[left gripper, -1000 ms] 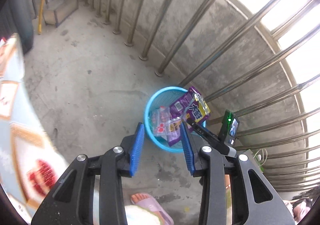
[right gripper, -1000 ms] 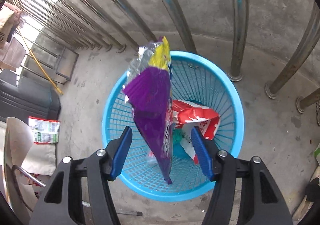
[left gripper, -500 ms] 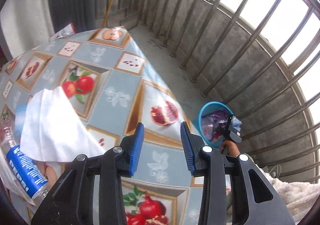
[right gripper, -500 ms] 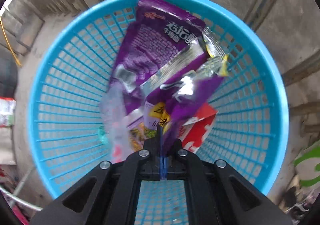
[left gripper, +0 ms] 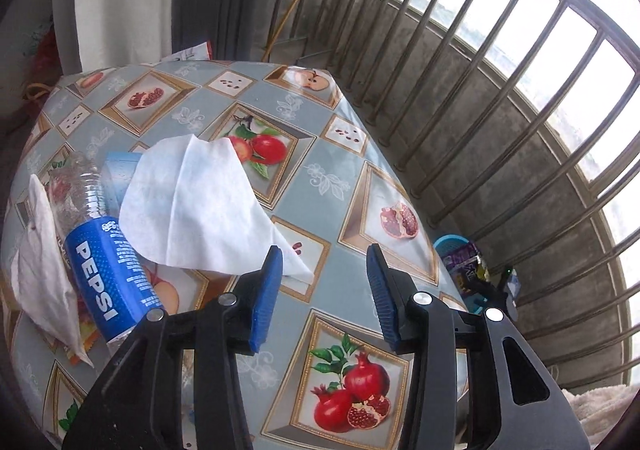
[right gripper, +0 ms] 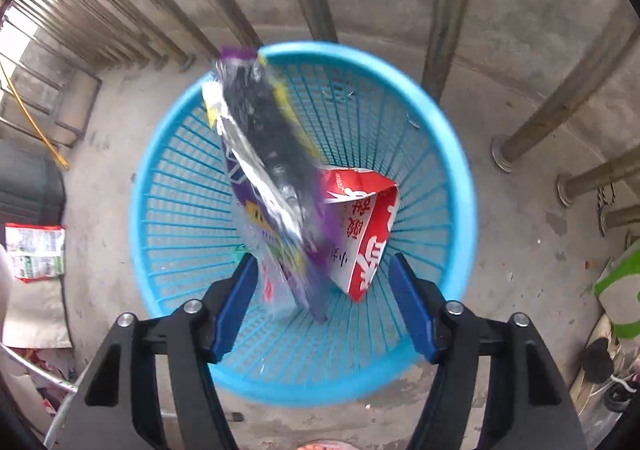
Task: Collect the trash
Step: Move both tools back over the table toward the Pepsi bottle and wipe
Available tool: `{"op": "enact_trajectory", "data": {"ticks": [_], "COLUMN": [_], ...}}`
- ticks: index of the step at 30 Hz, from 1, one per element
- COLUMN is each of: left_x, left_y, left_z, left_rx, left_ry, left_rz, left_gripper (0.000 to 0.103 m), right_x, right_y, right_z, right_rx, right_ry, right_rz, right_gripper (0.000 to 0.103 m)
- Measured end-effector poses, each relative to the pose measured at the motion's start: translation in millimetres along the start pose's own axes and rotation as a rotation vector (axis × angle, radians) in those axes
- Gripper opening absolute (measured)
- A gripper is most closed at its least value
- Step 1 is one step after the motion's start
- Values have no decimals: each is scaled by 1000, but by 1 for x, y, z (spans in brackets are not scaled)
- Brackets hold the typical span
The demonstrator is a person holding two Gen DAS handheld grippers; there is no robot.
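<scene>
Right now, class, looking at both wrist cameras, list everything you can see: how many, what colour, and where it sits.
Blue plastic mesh basket: one, blue, on the concrete floor by the railing.
Purple foil snack bag: one, purple and silver, blurred, standing in the basket.
Red and white paper carton: one, inside the basket.
White tissue: one, white, on the table.
Clear plastic Pepsi bottle: one, blue label, lying on the table.
Crumpled white wrapper: one, left table edge.
Fruit-print tablecloth: one, grey-blue, covering the table.
Metal railing bars: many, grey.
Left gripper: fingers blue, open, over the table.
Right gripper: fingers blue, open, over the basket.
</scene>
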State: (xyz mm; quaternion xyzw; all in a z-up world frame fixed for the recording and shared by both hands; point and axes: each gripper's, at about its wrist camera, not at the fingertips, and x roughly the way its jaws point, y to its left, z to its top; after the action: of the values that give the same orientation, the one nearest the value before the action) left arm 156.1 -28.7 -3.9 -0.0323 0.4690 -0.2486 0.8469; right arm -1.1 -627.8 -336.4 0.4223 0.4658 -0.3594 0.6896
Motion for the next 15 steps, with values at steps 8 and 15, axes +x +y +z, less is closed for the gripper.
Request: {"op": "enact_trajectory", "data": {"ticks": [8,15], "left_x": [-38,-78], "left_y": [31,65], "left_z": [-17,-49], "left_rx": [-38,-85], "left_ry": [-92,-169], "left_rz": [-4,43], "left_gripper": [43,47], "right_x": [-120,-231], "right_y": [9,76], "right_z": [-46,-89], "right_rx": [-21,-232], "right_ry": [-245,-421], "right_rz": [89,293], "right_gripper": [69,69]}}
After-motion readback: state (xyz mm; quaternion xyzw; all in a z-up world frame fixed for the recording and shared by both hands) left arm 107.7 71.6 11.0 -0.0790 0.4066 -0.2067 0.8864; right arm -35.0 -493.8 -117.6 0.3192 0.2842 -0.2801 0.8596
